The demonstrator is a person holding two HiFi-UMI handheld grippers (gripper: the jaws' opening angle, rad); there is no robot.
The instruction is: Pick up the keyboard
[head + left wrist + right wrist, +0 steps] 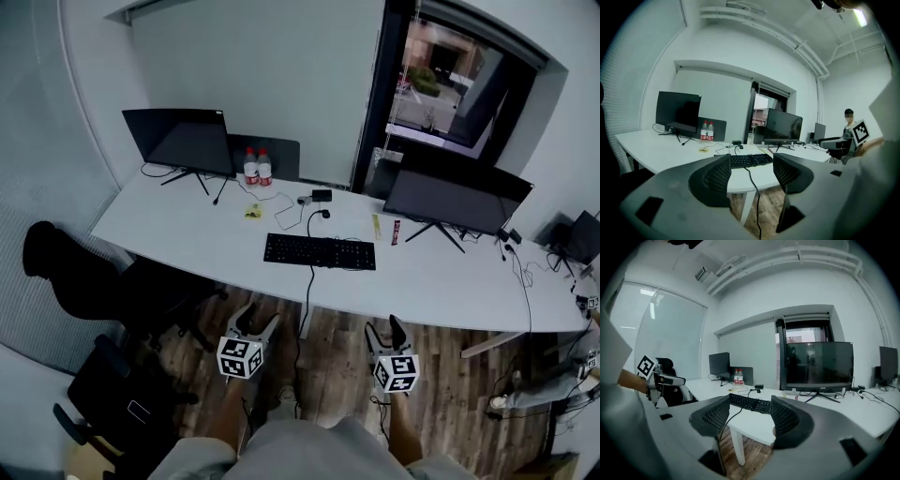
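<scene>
Nearest the person, the left hand-held gripper [256, 323] and the right hand-held gripper [385, 330] hang over the wooden floor [450, 394], short of the front edge of the desk [178, 234]. Each has its jaws standing apart with nothing between the pads, so both are empty.

Straight ahead, a black cable [310, 291] drops over the desk's front edge and runs down to the floor between the two grippers. Past that edge lies the black keyboard [320, 251], flat on the desk, well apart from both grippers and forward of them. Its long axis runs left to right, along the desk's front edge and across the line the grippers point. Its left end sits roughly ahead of the left gripper and its right end ahead of the right one, so neither looks clearly nearer. The coming move probably calls for one gripper on each end.

Farther back stand a left monitor [178, 141], two bottles [257, 168] and a right monitor [455, 199].
</scene>
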